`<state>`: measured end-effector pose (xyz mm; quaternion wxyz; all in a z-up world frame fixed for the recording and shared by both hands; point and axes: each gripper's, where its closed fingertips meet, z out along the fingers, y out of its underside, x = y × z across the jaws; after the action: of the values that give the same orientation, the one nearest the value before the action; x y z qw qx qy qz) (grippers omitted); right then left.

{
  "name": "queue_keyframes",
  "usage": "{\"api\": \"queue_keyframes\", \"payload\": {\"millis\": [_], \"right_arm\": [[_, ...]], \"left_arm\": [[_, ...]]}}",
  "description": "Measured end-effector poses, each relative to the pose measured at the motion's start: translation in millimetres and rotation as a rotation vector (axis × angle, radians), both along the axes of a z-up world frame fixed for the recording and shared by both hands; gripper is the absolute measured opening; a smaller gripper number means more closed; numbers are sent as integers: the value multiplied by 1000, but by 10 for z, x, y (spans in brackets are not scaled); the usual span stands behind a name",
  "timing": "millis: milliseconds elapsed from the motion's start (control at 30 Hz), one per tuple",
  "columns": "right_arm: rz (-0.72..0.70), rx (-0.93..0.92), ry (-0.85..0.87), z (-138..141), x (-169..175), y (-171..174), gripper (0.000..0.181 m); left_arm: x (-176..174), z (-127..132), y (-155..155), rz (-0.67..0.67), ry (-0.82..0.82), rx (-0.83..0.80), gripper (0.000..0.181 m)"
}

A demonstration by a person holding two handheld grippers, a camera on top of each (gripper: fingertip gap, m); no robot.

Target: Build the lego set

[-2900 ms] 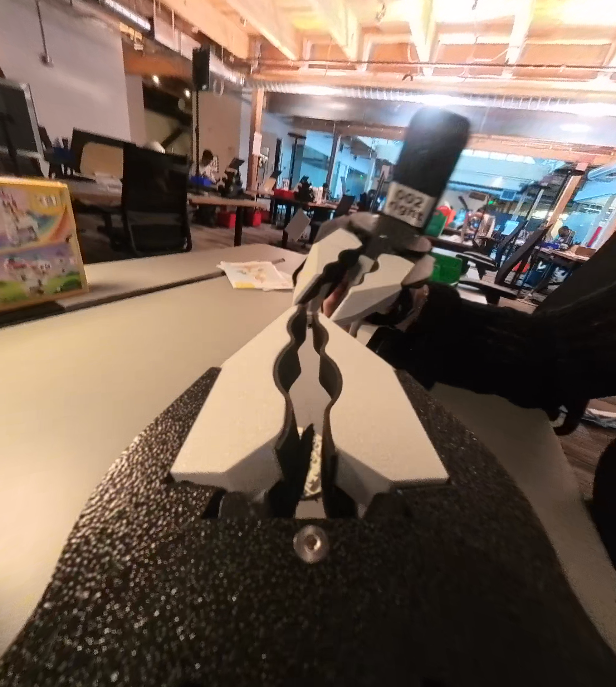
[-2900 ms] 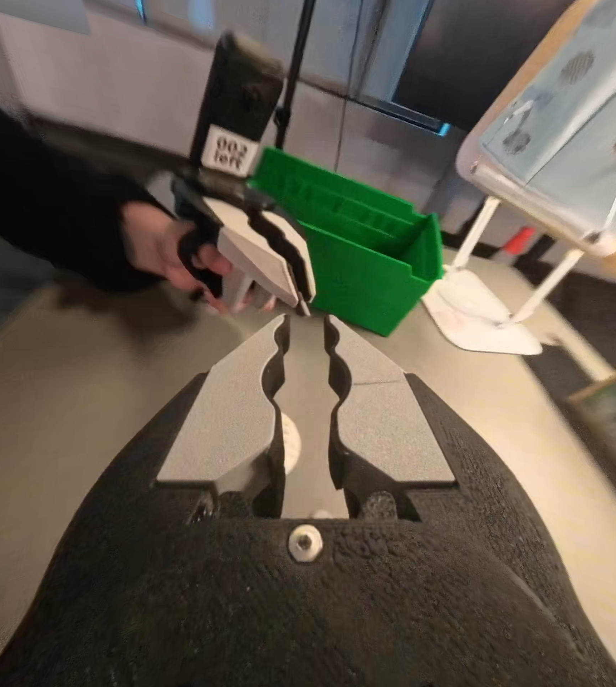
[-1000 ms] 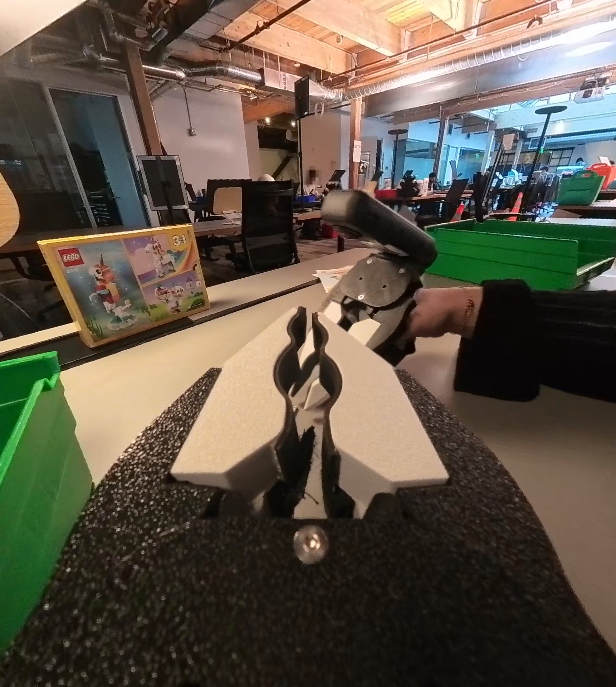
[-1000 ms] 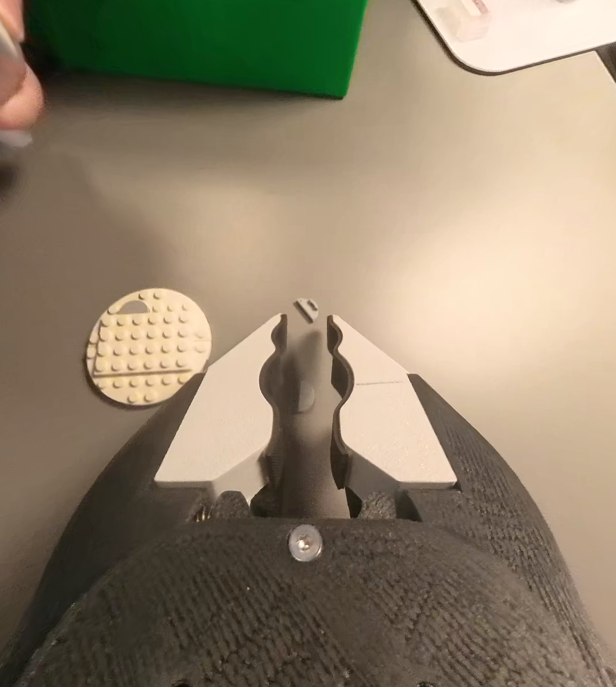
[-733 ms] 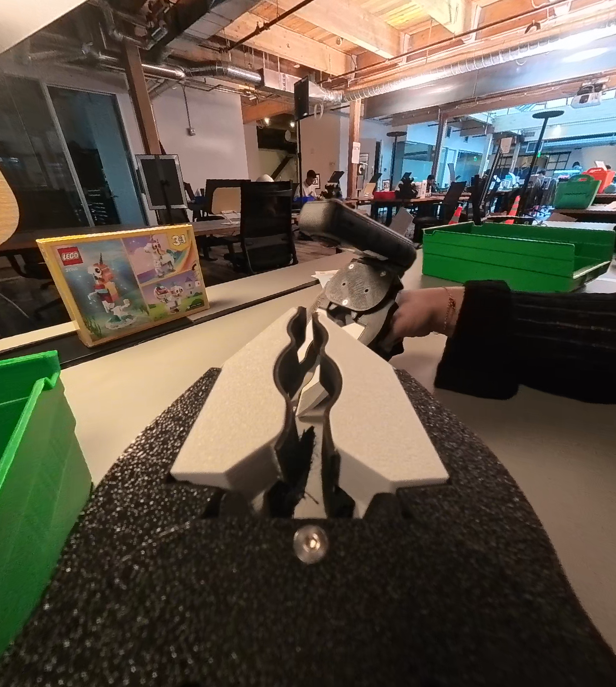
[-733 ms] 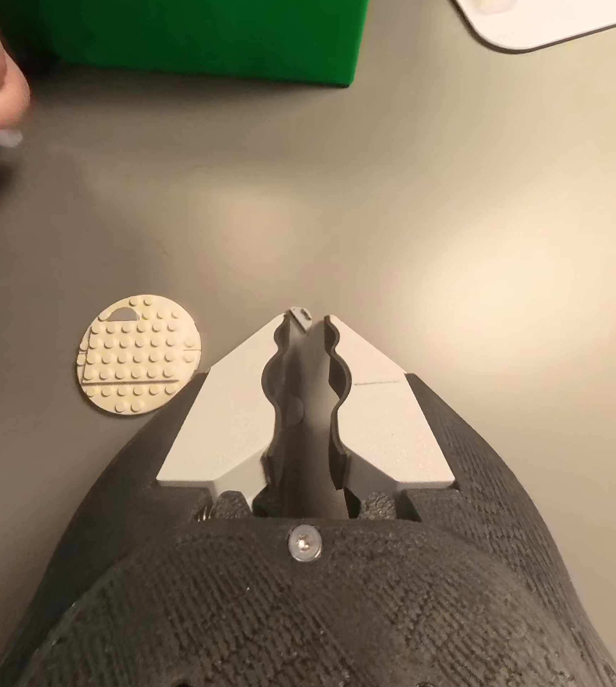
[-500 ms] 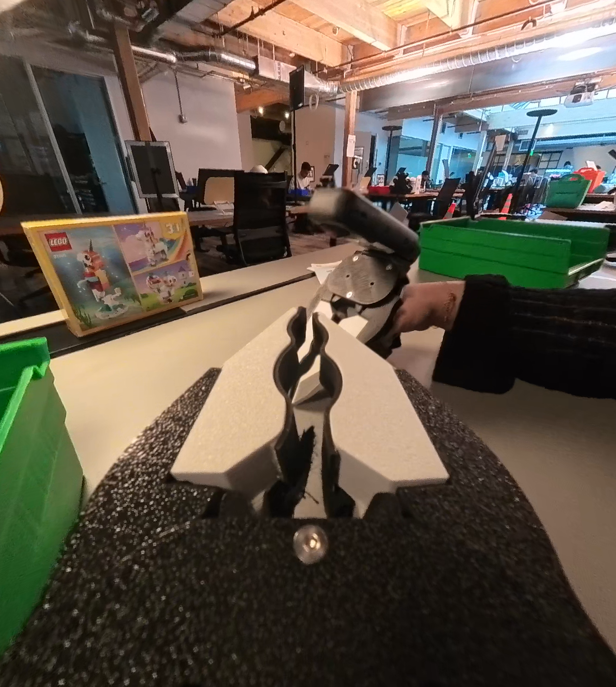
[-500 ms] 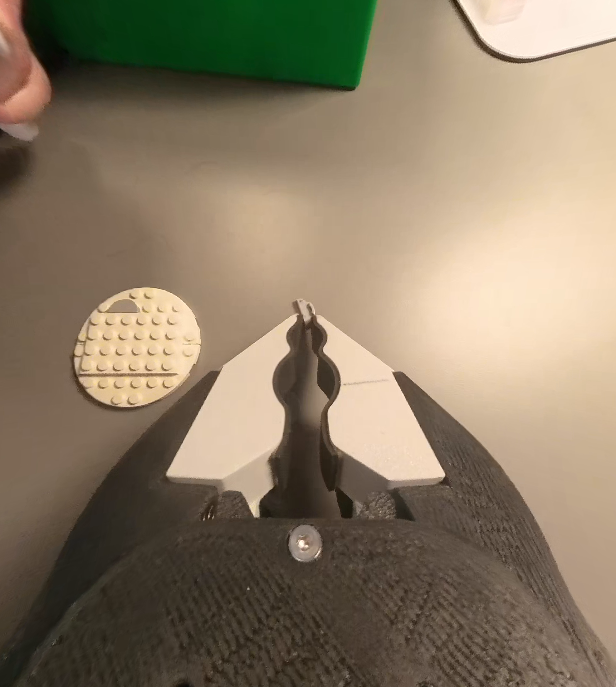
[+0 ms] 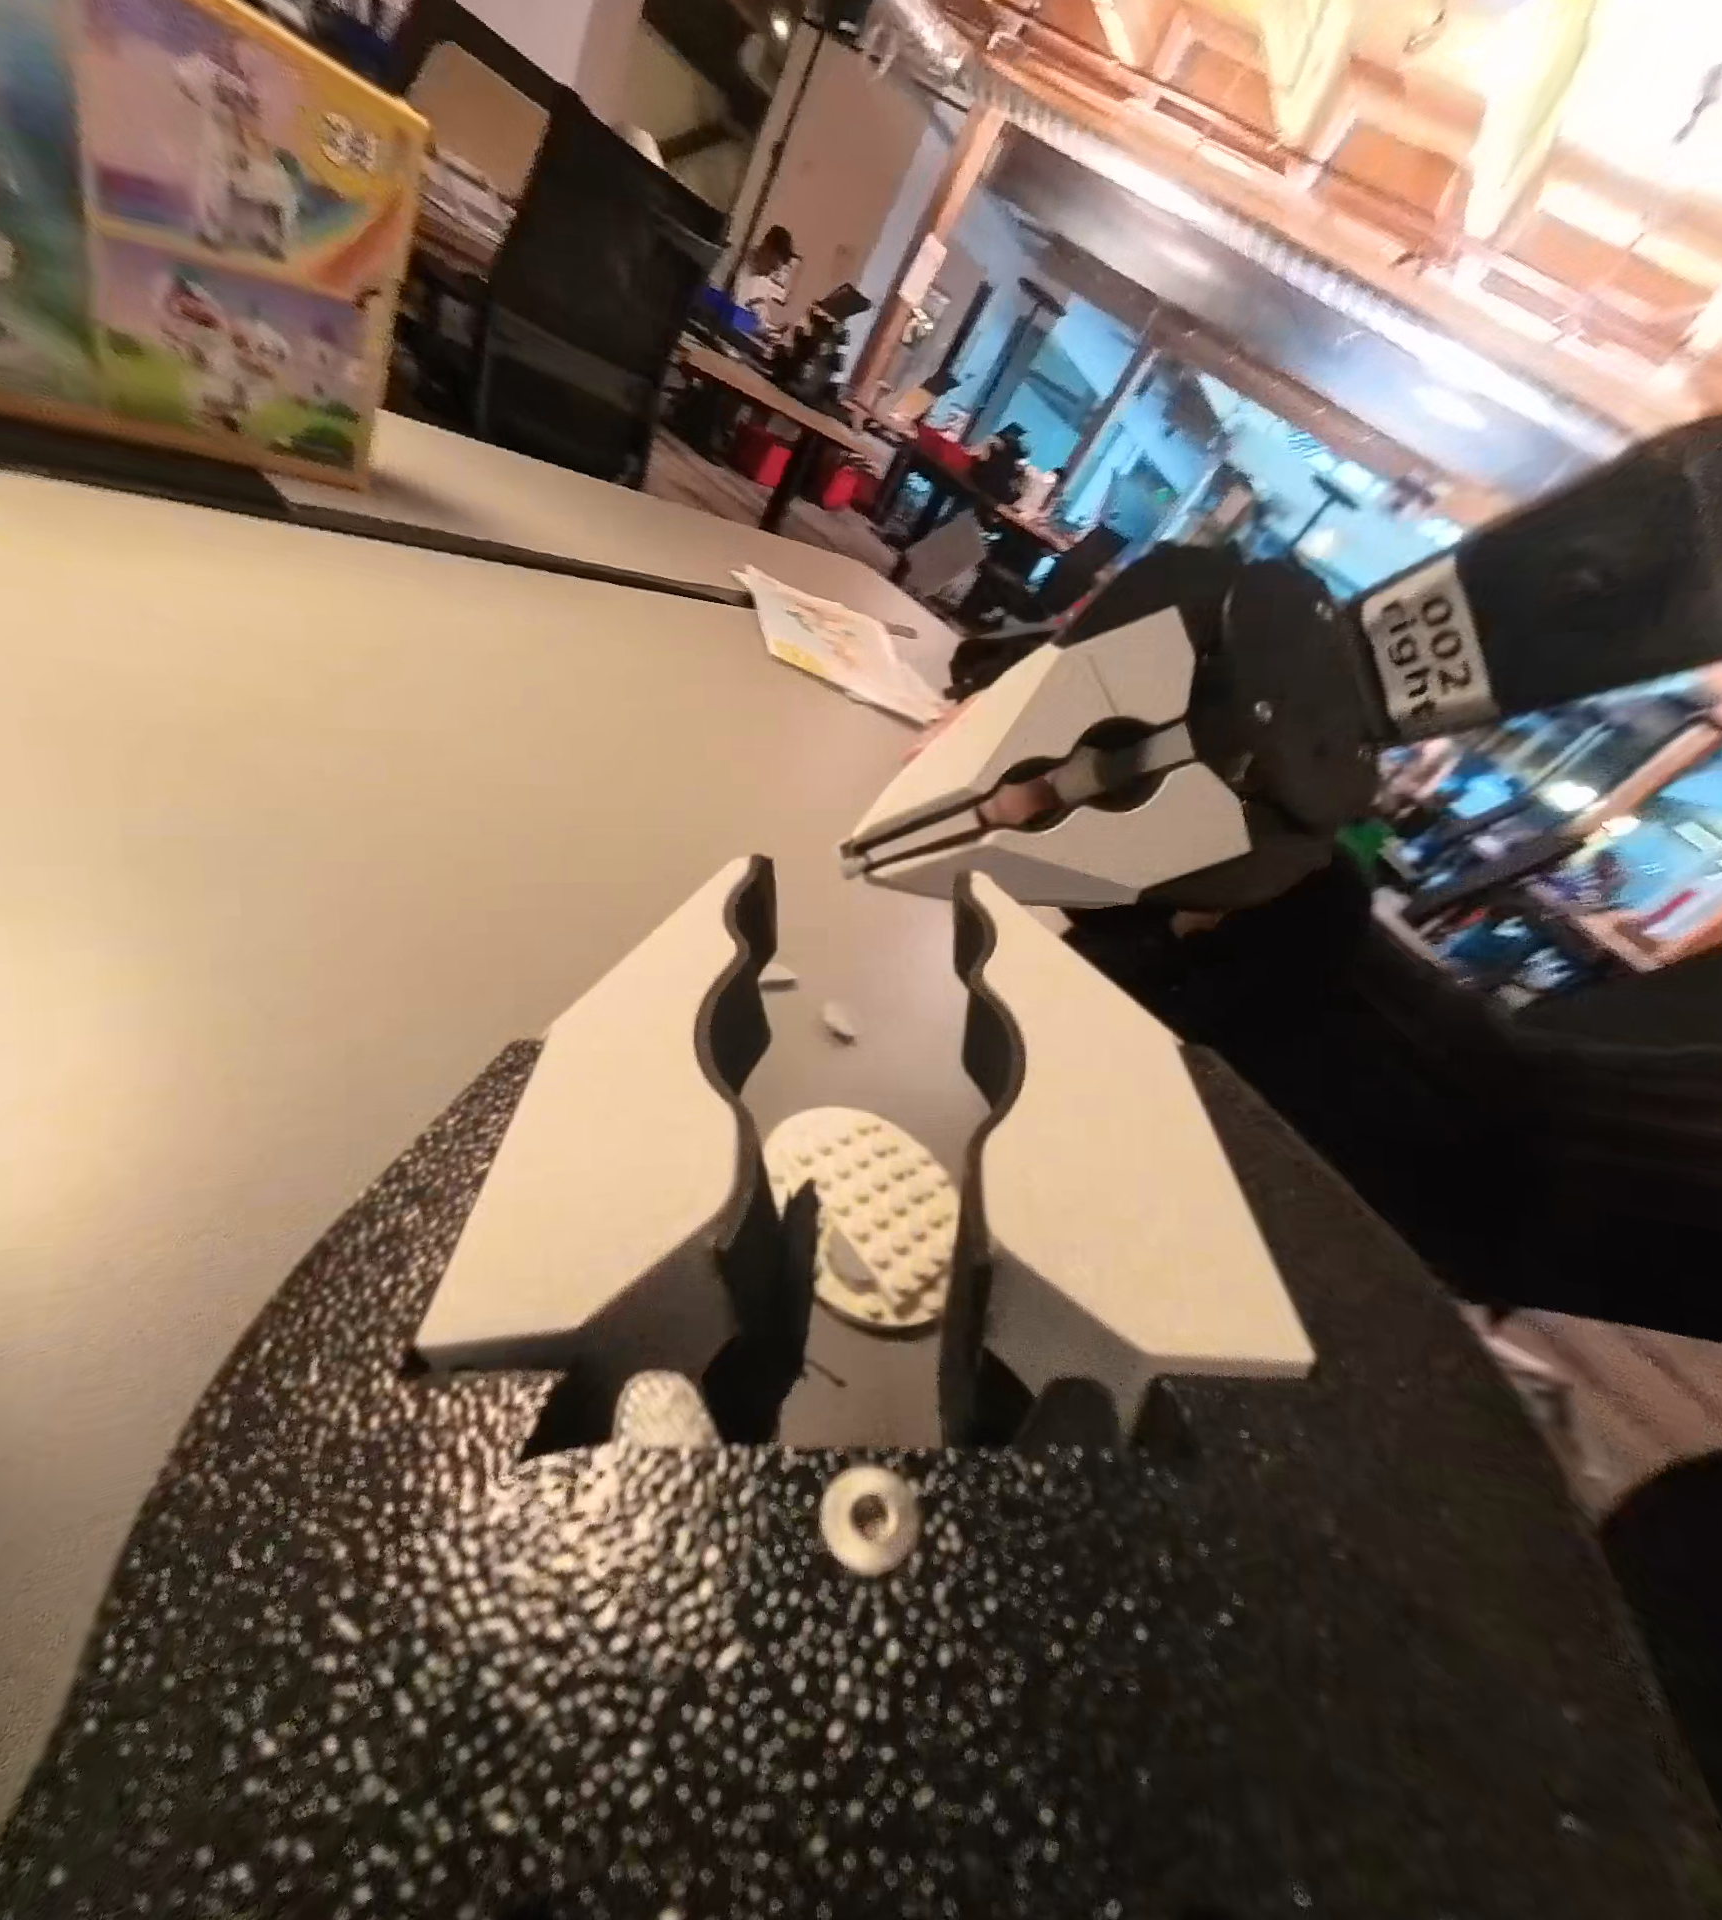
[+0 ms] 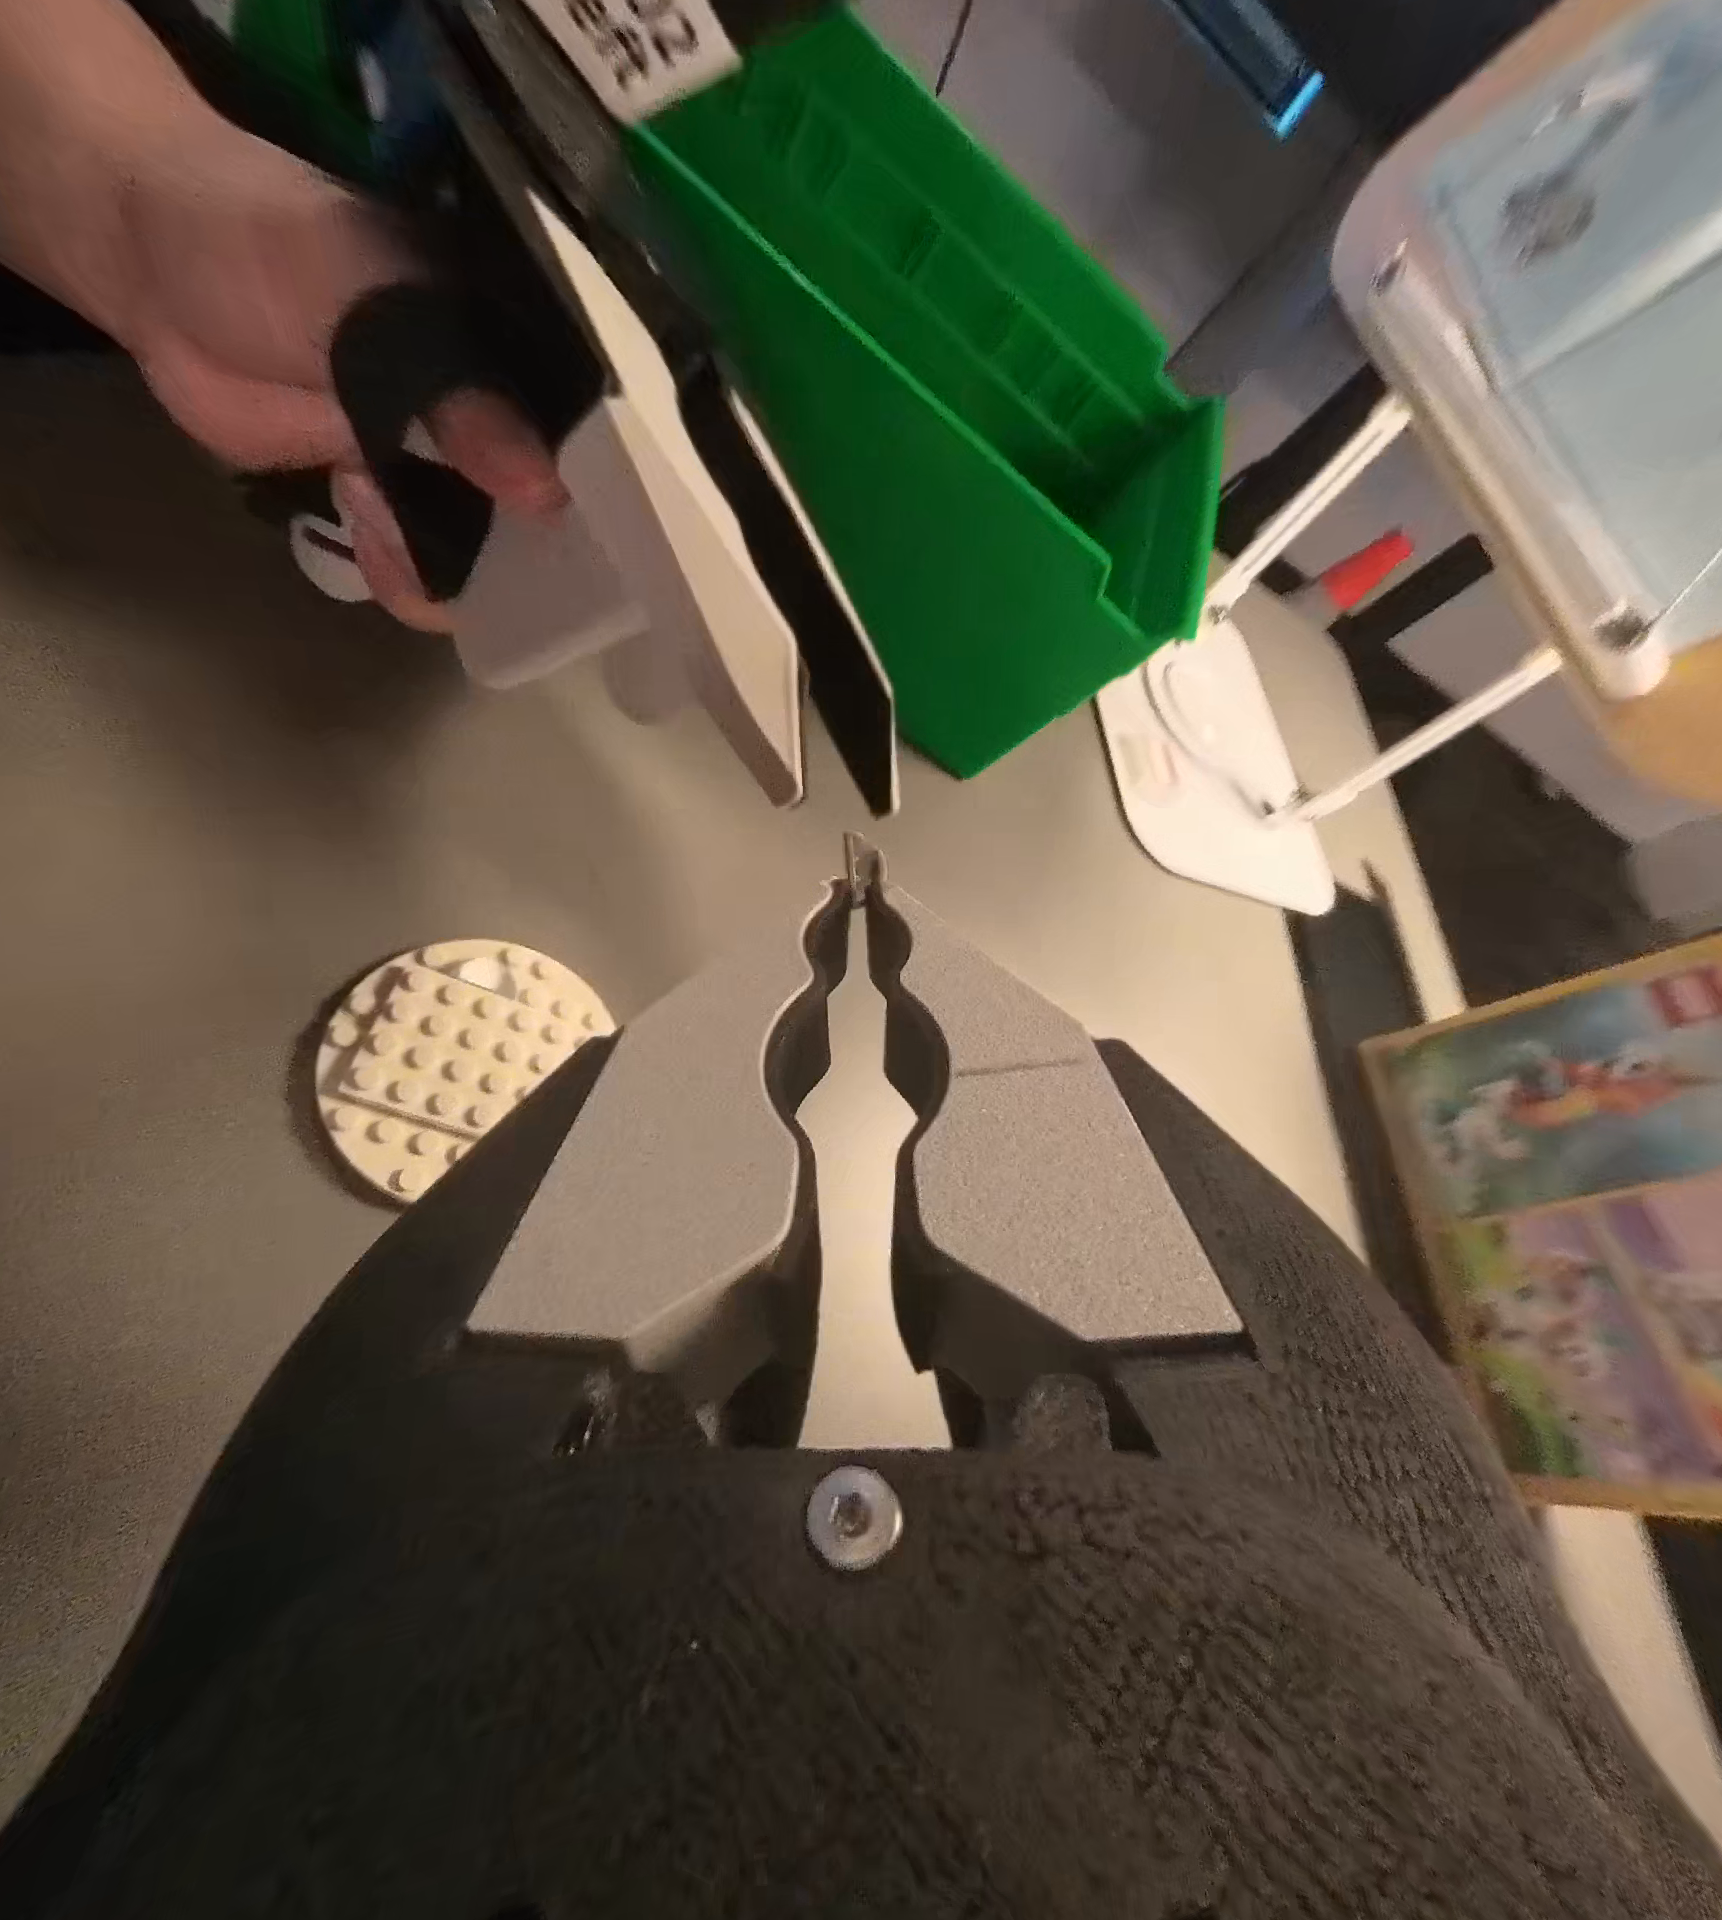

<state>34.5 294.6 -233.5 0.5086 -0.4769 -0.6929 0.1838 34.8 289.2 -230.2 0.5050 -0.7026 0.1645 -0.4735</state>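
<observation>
My right tongs [image 10: 855, 902] are closed down to a sliver at the tips, pinching a tiny grey lego piece [image 10: 859, 858] that sticks out just past them. My left tongs [image 9: 862, 891] stand wide open with nothing between the fingers. In the right wrist view the left tongs [image 10: 841, 795] point down toward the tip of my right pair, their tips near the grey piece but apart from it, with my left hand [image 10: 317, 343] around the handle.

Seen between my open left fingers, the round cream lego plate [image 9: 862, 1195] lies flat on the table [image 9: 265, 779], studs up, with a small grey piece resting on its near edge. Two more small grey bits [image 9: 815, 997] lie on the table just beyond the plate, between it and the right tongs [image 9: 855, 857], which hover above the table ahead of my left tips. From the right wrist view the same plate [image 10: 441, 1049] sits just left of my right tongs.

Farther out, behind the left tongs, stands a green bin [image 10: 940, 436]. A lego box [image 10: 1605, 1174] stands to the right of my right tongs, and an instruction booklet [image 9: 836, 649] lies on the table well beyond my left tips.
</observation>
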Motion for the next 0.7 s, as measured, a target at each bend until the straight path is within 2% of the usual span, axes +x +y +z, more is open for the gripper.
{"api": "queue_keyframes", "payload": {"millis": [133,267,500,567,600,700], "right_arm": [[30,80,20,112,-51,-97,1],[37,126,21,145,-63,-123,1],[45,160,23,175,-50,-140,0],[56,68,81,234,-50,-171,0],[69,-48,142,299,-54,-202,0],[126,-444,343,568,-16,-242,16]], "left_arm": [[25,55,-33,-27,-78,-36,26],[-23,79,-9,-3,-108,-38,16],[-6,149,-50,-38,-156,-33,1],[-6,232,-80,-54,-181,0,0],[-11,281,-97,-58,-197,23,0],[-33,445,-169,-75,-243,107,0]]}}
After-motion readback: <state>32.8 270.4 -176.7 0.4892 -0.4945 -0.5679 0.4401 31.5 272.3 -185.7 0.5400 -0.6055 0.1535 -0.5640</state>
